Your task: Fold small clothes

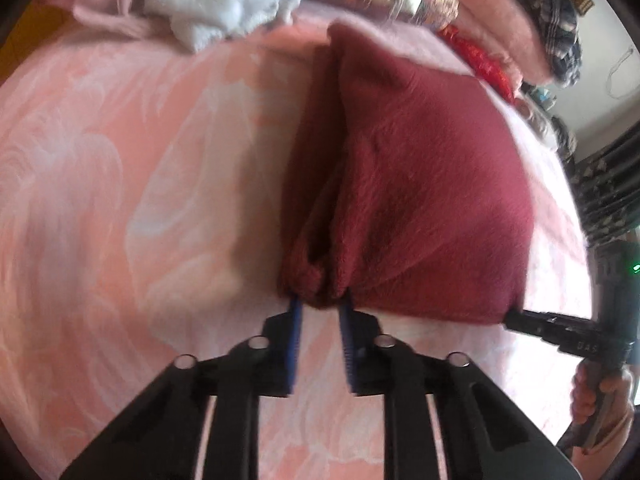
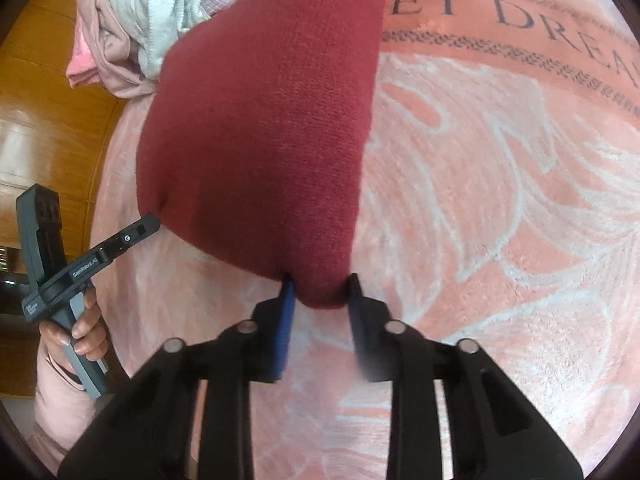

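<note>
Maroon cloth (image 1: 420, 184) on the pink blanket (image 1: 120, 200): my left hand-held gripper (image 1: 320, 304) and right hand-held gripper (image 2: 320, 284) each pinch a near corner.

A dark red, fuzzy knitted garment (image 1: 412, 184) is folded into a thick, roughly rectangular pad lying on a pink blanket (image 1: 120, 184) with pale leaf patterns. Its near edge is bunched and lifted off the blanket at two corners — one pinched at the left, one at the right. At the left side several layers show as long creases. The top face is smooth, running away towards the far end.
</note>
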`<state>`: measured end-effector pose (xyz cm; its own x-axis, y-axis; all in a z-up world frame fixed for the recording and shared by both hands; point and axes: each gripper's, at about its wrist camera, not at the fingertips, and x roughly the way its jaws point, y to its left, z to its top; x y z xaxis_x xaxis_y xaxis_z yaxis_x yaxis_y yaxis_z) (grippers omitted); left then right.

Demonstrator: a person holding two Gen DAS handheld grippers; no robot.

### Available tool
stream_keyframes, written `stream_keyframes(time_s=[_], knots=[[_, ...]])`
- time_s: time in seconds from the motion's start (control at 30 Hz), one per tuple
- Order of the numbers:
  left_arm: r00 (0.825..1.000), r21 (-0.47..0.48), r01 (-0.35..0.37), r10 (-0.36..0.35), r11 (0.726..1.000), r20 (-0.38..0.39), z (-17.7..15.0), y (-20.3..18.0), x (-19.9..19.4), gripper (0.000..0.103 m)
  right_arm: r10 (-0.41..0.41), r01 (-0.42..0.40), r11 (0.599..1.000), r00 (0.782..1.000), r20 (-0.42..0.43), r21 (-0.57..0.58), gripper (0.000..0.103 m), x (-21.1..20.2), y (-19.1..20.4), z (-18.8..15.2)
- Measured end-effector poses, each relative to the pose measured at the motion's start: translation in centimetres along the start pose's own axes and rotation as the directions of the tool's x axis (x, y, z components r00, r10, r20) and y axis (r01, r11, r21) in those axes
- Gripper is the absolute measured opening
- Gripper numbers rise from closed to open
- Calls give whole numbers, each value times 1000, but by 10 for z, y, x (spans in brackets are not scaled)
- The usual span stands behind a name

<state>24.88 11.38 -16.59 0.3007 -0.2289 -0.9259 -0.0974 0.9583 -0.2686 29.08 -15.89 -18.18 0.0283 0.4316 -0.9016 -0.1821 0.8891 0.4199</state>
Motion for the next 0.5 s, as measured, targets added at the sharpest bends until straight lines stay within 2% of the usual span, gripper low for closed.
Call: stream_keyframes(time_s=[0.03,0.13,0.2,0.27,0.3,0.33,0.37,0.4,0.47,0.5], knots=[[998,14,-59,59,998,-21,-4,2,11,0,-19,19,1000,1000,-6,-3,18,3,0,0],[999,48,-35,34,998,28,-10,3,10,0,-63,63,996,998,-2,-58,18,7,7,-4],[999,50,-17,15,999,49,-13,4,3,1,-56,56,996,998,3,-73,22,2,10,-5],[998,50,-10,7,999,69,-15,5,-8,11,-31,32,996,999,14,-83,32,-9,14,-7],[996,56,-3,-1,998,85,-16,3,-16,26,-24,27,995,999,34,-95,37,-18,15,-7],[995,65,5,-12,998,104,-15,2,-24,48,-17,24,994,998,68,-109,47,-31,18,-6],[991,75,13,-23,997,134,-12,1,-34,59,-12,22,993,996,89,-112,53,-40,18,-4],[986,84,25,-38,996,161,-8,-1,-43,65,-6,18,994,994,110,-110,53,-50,18,1],[976,103,65,-85,993,198,6,-6,-57,70,16,-3,995,991,135,-95,55,-64,13,11],[972,102,83,-103,991,210,16,-9,-63,77,21,-9,997,988,150,-82,57,-71,11,19]])
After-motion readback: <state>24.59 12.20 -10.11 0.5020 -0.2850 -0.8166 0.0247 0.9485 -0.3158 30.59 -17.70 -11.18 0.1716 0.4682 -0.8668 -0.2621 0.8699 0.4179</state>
